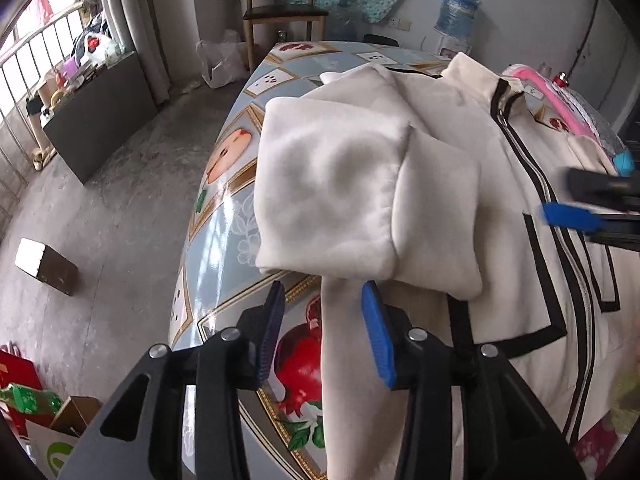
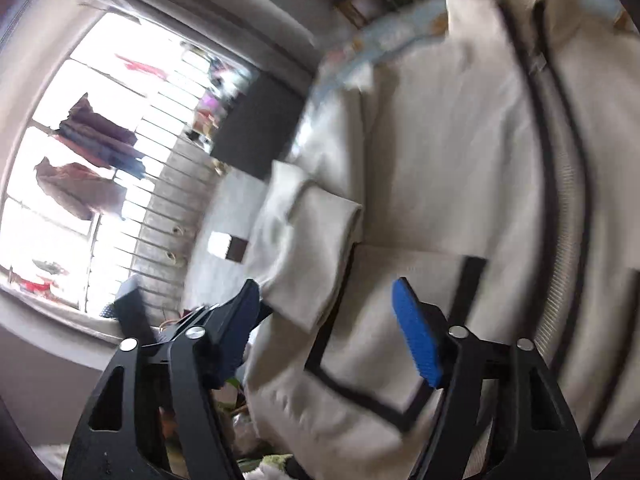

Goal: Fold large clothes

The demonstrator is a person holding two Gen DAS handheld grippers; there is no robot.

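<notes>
Left wrist view: I saw the cream jacket (image 1: 440, 160) lying zipped on the patterned bench (image 1: 224, 216), one sleeve (image 1: 332, 192) folded across its chest.
Left gripper (image 1: 324, 328): I held its fingers (image 1: 378, 340) apart over the jacket's hanging edge, gripping nothing.
Right gripper, same view (image 1: 576, 216): it hovered above the zip (blurred).
Right wrist view: I saw the jacket (image 2: 440, 160) smeared by blur.
Right gripper (image 2: 328, 320): I had its fingers (image 2: 416, 340) spread wide and empty above the black-trimmed pocket (image 2: 392, 344).
</notes>
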